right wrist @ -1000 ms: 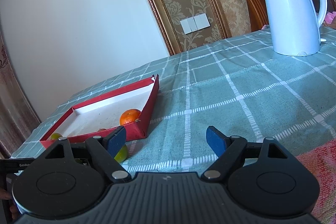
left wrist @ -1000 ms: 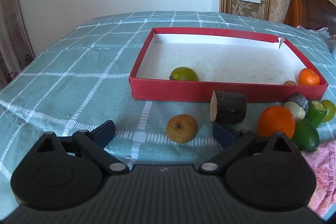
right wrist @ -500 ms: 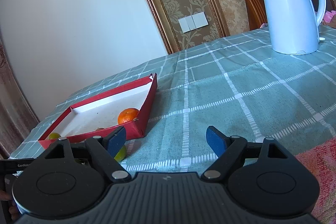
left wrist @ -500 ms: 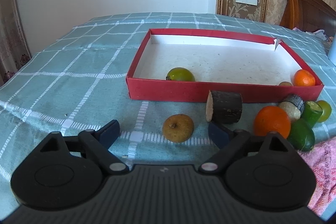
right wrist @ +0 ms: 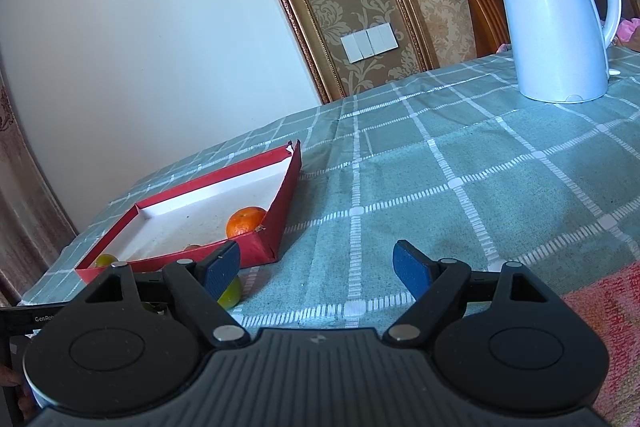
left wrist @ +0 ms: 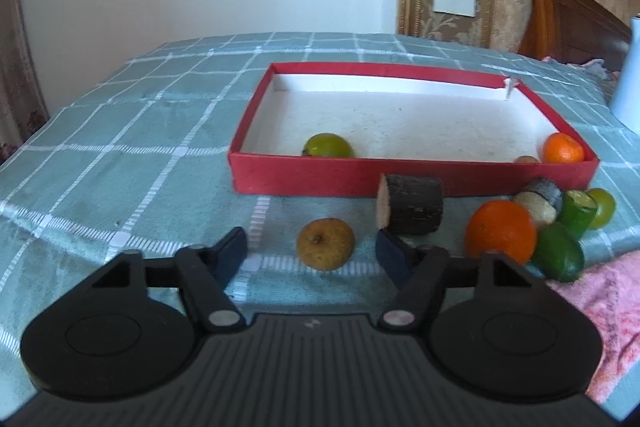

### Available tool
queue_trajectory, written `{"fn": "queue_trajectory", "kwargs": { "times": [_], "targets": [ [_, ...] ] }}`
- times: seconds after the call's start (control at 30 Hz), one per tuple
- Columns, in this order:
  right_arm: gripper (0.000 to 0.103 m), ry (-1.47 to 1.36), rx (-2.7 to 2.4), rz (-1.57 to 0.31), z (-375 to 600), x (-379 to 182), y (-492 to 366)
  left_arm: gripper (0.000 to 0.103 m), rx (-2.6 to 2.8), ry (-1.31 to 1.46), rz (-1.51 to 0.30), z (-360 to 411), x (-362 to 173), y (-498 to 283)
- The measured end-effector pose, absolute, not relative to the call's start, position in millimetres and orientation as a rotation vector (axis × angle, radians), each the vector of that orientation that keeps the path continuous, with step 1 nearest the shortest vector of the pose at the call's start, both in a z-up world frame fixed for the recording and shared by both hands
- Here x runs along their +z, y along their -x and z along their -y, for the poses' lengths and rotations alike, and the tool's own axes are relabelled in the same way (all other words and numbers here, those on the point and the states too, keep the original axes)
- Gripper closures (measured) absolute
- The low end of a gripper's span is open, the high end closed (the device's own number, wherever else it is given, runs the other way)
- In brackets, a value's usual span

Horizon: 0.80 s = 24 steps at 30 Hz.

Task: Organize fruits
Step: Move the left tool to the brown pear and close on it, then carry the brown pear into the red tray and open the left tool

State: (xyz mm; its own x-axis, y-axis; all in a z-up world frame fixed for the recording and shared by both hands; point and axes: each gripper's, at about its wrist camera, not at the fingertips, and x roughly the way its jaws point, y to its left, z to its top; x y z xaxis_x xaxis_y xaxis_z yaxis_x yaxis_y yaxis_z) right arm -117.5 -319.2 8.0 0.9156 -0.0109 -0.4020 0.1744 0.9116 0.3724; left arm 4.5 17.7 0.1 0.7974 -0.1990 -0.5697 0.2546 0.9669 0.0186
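Left gripper (left wrist: 312, 254): jaws spread, brown pear (left wrist: 325, 243) on the bench between them, untouched. Red box (left wrist: 400, 182) beyond holds a green citrus (left wrist: 329, 145) near-left, tangerine (left wrist: 563, 148) near-right. Right gripper (right wrist: 316, 265): jaws spread, empty, over checked cloth (right wrist: 440, 187).

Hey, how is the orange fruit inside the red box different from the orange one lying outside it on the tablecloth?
The small orange fruit in the red box sits in the near right corner of the red cardboard box; the large orange fruit on the green checked tablecloth lies outside, in front of the box wall. The boxed one looks smaller. The outside one sits among green fruits. Both are round, bright orange.
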Motion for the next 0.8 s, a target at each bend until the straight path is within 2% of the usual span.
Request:
{"fn": "queue_trajectory", "kwargs": {
  "times": [0.03,0.17,0.23,0.43,0.8],
  "targets": [
    [0.019,-0.417,-0.097,-0.404,319,8,118,0.046,-0.244,-0.098,-0.595,-17,0,-3],
    [0.019,-0.417,-0.092,-0.405,319,8,117,0.052,-0.250,-0.091,-0.593,-18,1,-3],
    [0.019,-0.419,-0.089,-0.404,319,8,118,0.061,-0.256,-0.093,-0.590,-18,1,-3],
    [0.019,-0.421,-0.087,-0.404,319,8,117,0.076,-0.259,-0.094,-0.583,-18,0,-2],
    [0.018,-0.420,-0.087,-0.406,319,8,117,0.077,-0.226,-0.079,-0.553,-20,4,9]
  ]
}}
